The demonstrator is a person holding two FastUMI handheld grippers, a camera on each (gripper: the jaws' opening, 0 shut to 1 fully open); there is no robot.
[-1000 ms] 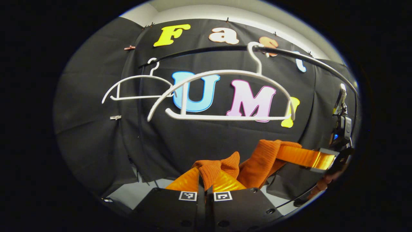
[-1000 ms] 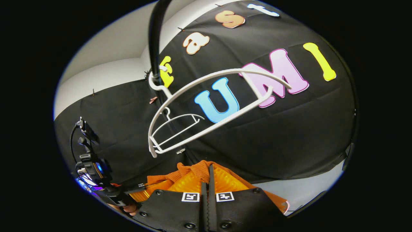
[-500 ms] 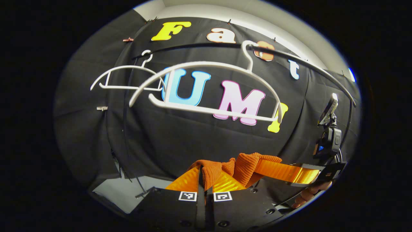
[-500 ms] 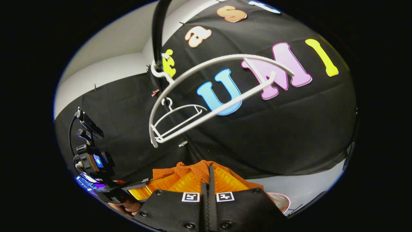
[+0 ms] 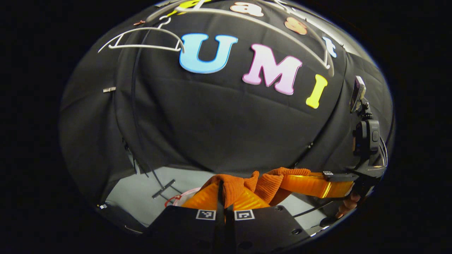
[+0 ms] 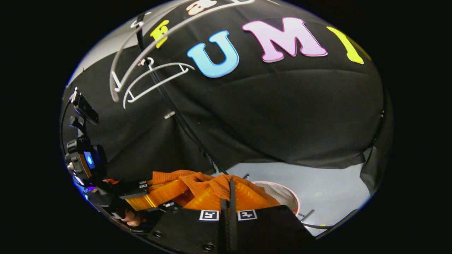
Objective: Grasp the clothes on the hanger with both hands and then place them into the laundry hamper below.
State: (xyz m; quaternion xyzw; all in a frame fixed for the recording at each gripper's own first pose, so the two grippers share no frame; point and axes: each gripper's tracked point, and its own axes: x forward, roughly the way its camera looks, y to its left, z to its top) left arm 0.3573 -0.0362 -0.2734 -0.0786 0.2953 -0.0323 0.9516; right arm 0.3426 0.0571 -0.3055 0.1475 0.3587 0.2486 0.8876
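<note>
Both grippers, left [image 5: 225, 197] and right [image 6: 229, 197], are clenched on the orange garment [image 5: 243, 183], bunched at their tips. Since a second ago they have dropped: the bare hangers [image 5: 141, 37] now sit high above, and the hamper [image 6: 282, 192] rim shows just below. Lowering looks nearly done.

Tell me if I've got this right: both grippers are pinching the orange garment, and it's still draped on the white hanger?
Not quite. Both grippers do pinch the orange garment, but it is off the white hanger, which hangs bare on the rail above. The right gripper view shows this.
</note>
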